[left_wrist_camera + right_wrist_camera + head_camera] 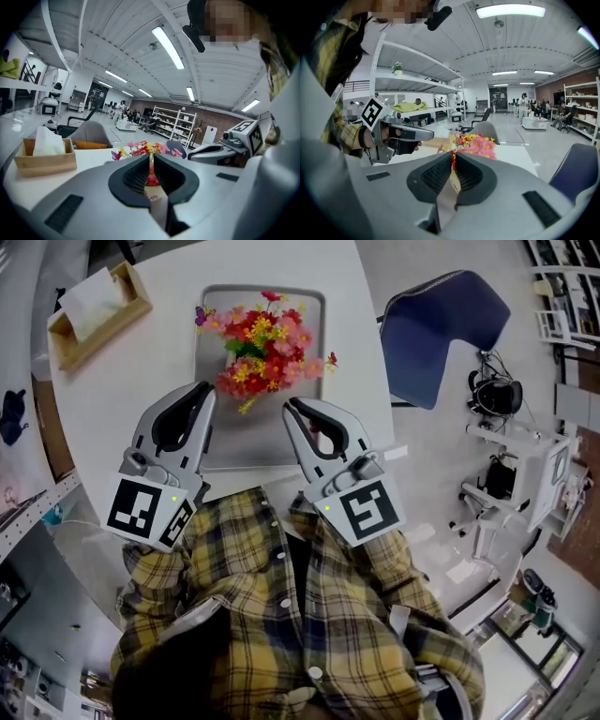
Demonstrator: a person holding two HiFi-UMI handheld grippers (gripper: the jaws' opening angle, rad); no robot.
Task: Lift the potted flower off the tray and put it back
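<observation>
Grey metal tray (239, 442) under the potted flower (265, 343) shows only in the head view; left gripper (207, 391) and right gripper (289, 406) are closed, empty.

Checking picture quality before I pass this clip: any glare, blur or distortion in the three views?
Head view: evenly lit, potted flower sharp, white table bright, wide-angle bending toward the edges. Left gripper view: heavy fisheye with black corners, ceiling strip light blown out. Right gripper view: same fisheye and dark rim, ceiling light blown out, the potted flower slightly soft.
</observation>
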